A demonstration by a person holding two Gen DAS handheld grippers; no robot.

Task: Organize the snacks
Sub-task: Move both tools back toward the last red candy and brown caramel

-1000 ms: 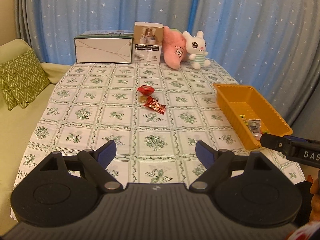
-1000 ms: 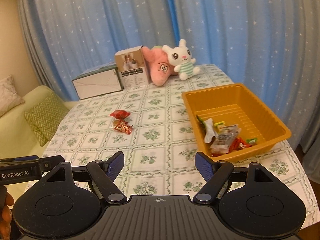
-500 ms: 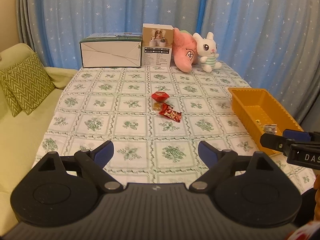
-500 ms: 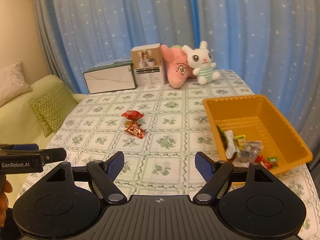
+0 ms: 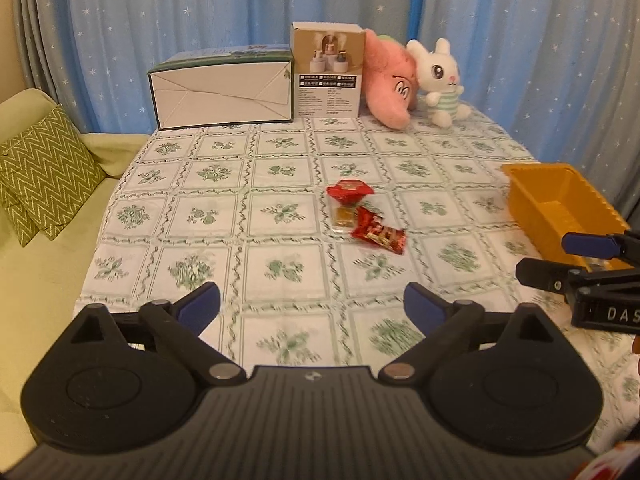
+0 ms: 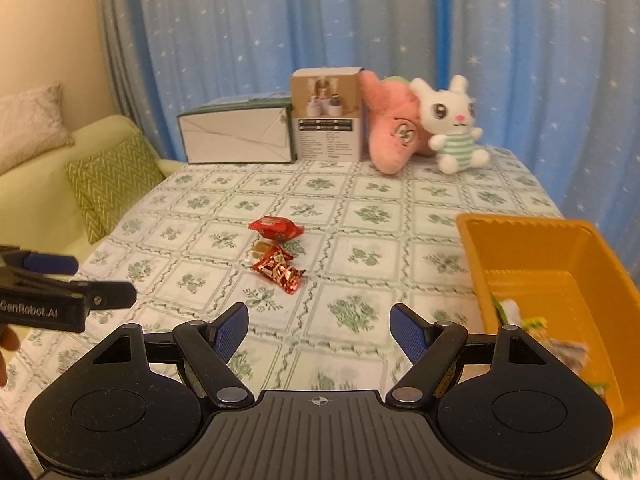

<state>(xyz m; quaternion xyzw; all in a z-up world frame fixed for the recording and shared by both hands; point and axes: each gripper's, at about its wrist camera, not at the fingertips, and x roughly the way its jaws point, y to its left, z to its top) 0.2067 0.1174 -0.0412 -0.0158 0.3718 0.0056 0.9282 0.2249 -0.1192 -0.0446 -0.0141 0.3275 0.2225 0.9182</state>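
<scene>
My left gripper hovers above the near part of a table covered in a green floral checked tablecloth, its blue-padded fingers spread wide with nothing between them. My right gripper hovers beside it, also spread wide and empty. Ahead of both, near the middle of the cloth, lie three snacks bunched together: a red wrapped candy farthest away, a small clear-wrapped amber candy touching it, and a red foil snack packet nearest me. All three sit well apart from my fingertips. To the right stands an orange plastic bin, with several wrapped snacks in its near end, just beside my right gripper.
</scene>
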